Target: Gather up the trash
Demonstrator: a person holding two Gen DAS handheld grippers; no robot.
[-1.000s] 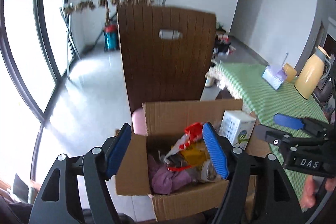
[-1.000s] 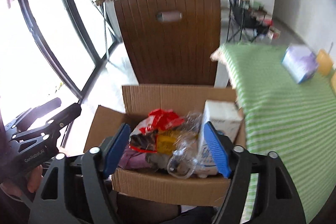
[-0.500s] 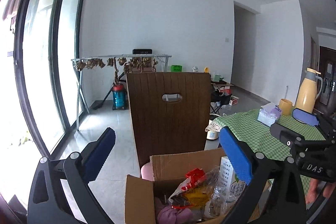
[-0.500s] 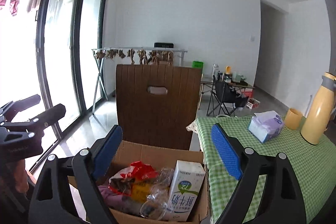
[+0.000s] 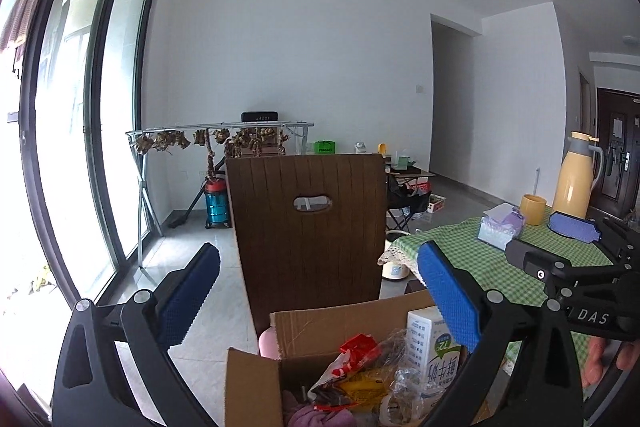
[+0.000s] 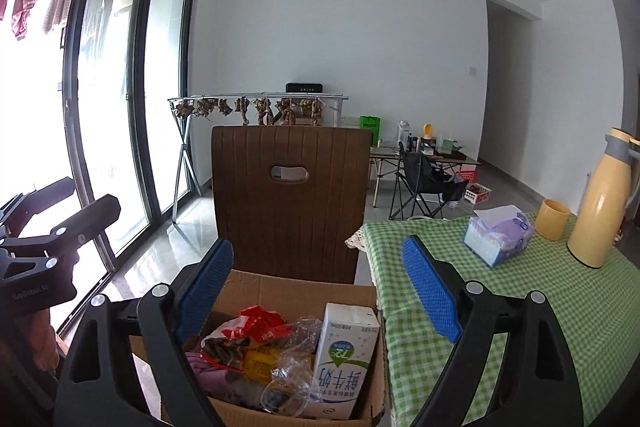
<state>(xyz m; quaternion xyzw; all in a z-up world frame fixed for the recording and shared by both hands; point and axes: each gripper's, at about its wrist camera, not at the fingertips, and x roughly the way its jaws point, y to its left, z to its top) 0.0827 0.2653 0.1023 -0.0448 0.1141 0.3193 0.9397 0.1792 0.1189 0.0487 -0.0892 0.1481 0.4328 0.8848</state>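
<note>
A cardboard box (image 5: 252, 387) (image 6: 304, 295) sits low in both views, on a chair seat beside the table. It holds a white milk carton (image 5: 430, 347) (image 6: 344, 359), a red wrapper (image 5: 356, 347) (image 6: 260, 323), crumpled clear plastic (image 6: 292, 359) and purple cloth (image 5: 316, 419). My left gripper (image 5: 318, 255) hovers above and before the box, open and holding nothing. My right gripper (image 6: 318, 247) is likewise open and holds nothing, above the box's near side. Each gripper shows at the edge of the other's view.
A brown chair back (image 5: 308, 227) rises right behind the box. To the right is a green checked table (image 6: 500, 307) with a tissue pack (image 6: 498, 235), a yellow cup (image 6: 552, 219) and a yellow jug (image 6: 600, 203). Glass doors (image 6: 120, 87) run along the left.
Both grippers have pulled back and tilted upward, so the box has dropped to the bottom of each view. Both pairs of jaws stand wider apart than a second ago.
</note>
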